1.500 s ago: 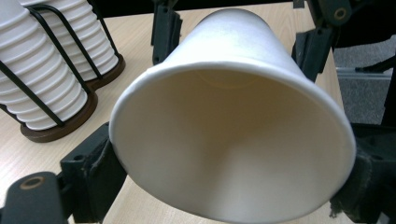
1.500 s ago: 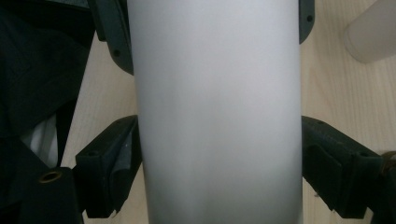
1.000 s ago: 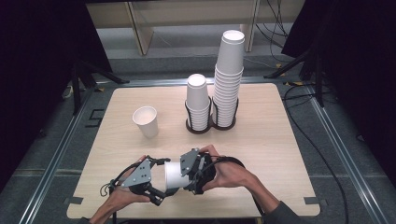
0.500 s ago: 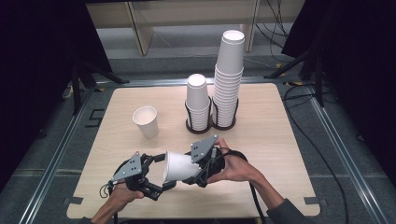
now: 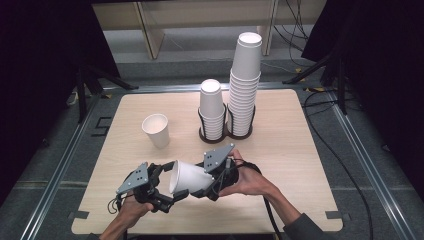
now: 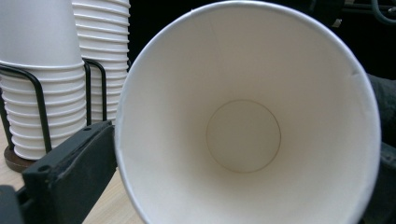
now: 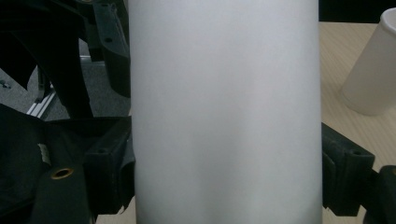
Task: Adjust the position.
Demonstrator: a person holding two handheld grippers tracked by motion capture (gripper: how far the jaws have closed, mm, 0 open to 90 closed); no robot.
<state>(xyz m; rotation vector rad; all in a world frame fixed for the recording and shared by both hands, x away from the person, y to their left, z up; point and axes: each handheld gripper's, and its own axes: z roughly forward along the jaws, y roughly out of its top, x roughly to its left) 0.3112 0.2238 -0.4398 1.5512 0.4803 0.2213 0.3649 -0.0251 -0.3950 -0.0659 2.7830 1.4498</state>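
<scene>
Cup (image 5: pixel 189 178) lying sideways, base clamped in right gripper (image 5: pixel 212 184), mouth toward left gripper (image 5: pixel 167 196), whose just-opened jaws stand spread at its rim.

A white paper cup (image 7: pixel 224 112) stands clamped between the right gripper (image 7: pixel 226 179)'s black jaws; a second cup (image 7: pixel 371 65) rests on the wooden table (image 7: pixel 341 116) at right.

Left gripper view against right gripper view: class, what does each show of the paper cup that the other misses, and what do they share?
The left gripper view looks into the held cup, showing its round bottom, with the racked cup stacks behind. The right gripper view shows the cup's outer wall between the right gripper jaws, plus a lone cup on the table. Both share the held white cup.
</scene>
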